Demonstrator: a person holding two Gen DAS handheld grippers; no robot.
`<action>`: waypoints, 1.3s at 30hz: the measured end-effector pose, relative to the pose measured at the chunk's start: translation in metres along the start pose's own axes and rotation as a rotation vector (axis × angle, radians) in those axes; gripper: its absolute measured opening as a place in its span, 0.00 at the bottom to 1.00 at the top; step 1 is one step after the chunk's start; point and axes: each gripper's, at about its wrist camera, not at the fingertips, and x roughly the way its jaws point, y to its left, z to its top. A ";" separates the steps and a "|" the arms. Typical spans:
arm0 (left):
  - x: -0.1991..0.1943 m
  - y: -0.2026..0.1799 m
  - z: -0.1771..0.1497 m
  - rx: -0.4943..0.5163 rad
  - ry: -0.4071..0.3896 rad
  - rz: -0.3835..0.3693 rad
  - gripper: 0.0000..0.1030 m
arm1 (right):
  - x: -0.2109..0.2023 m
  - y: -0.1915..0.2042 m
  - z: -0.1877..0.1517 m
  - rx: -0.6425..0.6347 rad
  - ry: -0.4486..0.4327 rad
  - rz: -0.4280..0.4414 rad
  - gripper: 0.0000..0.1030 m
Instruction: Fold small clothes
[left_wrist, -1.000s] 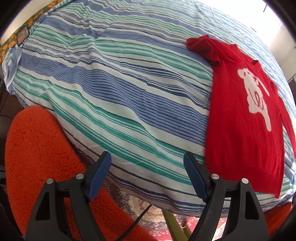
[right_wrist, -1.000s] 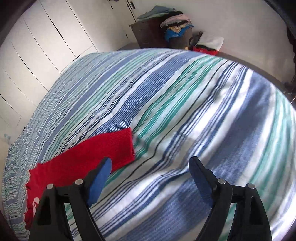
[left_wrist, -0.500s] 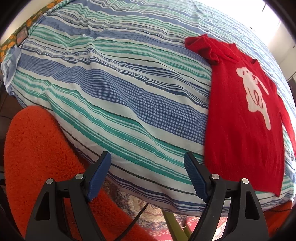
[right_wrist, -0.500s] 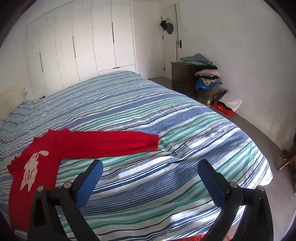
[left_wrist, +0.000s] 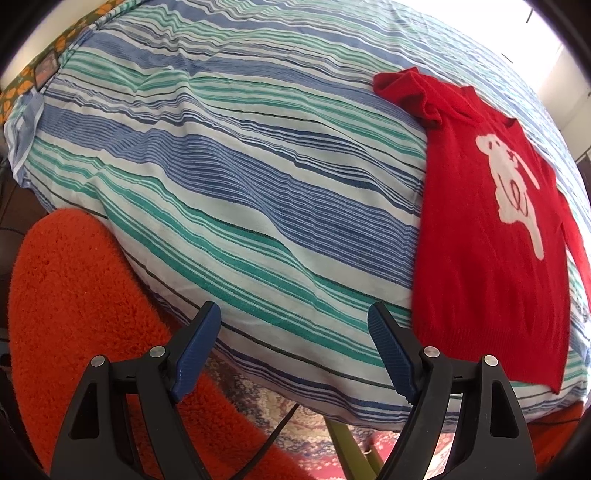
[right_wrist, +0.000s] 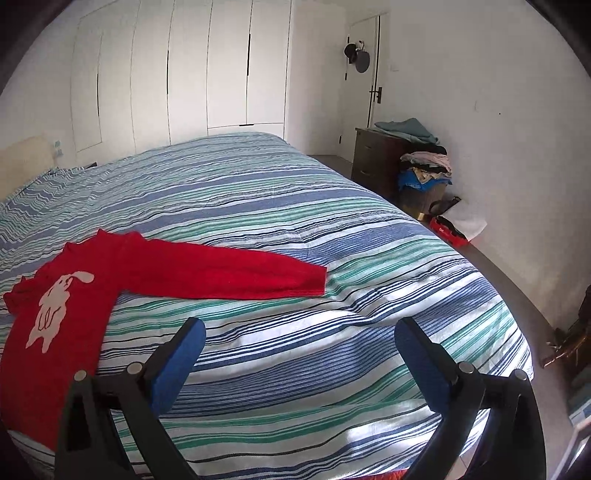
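Note:
A small red sweater (left_wrist: 484, 236) with a white dog figure lies flat, face up, near the front edge of the striped bed (left_wrist: 229, 177). In the right wrist view the red sweater (right_wrist: 74, 299) has one sleeve (right_wrist: 236, 273) stretched straight out to the right; its other sleeve is bunched at the far left shoulder. My left gripper (left_wrist: 295, 328) hangs open over the bed's edge, left of the sweater's hem, holding nothing. My right gripper (right_wrist: 299, 343) stands wide open above the bed (right_wrist: 332, 206), nearer than the sleeve and apart from it, with nothing between its fingers.
An orange shaggy rug (left_wrist: 74, 295) and a patterned carpet (left_wrist: 295, 417) lie below the bed's front edge. White wardrobes (right_wrist: 177, 74) line the far wall. A dark dresser (right_wrist: 376, 158) and a basket heaped with clothes (right_wrist: 424, 177) stand right of the bed.
My right gripper pulled back and up from beside the sleeve cuff, rolled level and opened wider; the whole bed now shows. The left gripper stayed put.

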 end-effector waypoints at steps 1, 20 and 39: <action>0.000 0.000 0.000 -0.001 0.000 0.000 0.81 | 0.001 0.000 0.000 0.001 0.004 0.000 0.98; 0.002 -0.001 0.000 0.003 0.004 0.009 0.81 | 0.004 0.003 0.000 -0.008 0.011 -0.003 0.98; -0.014 -0.001 0.006 0.013 -0.023 -0.024 0.81 | -0.017 0.012 0.007 -0.026 0.031 0.074 0.98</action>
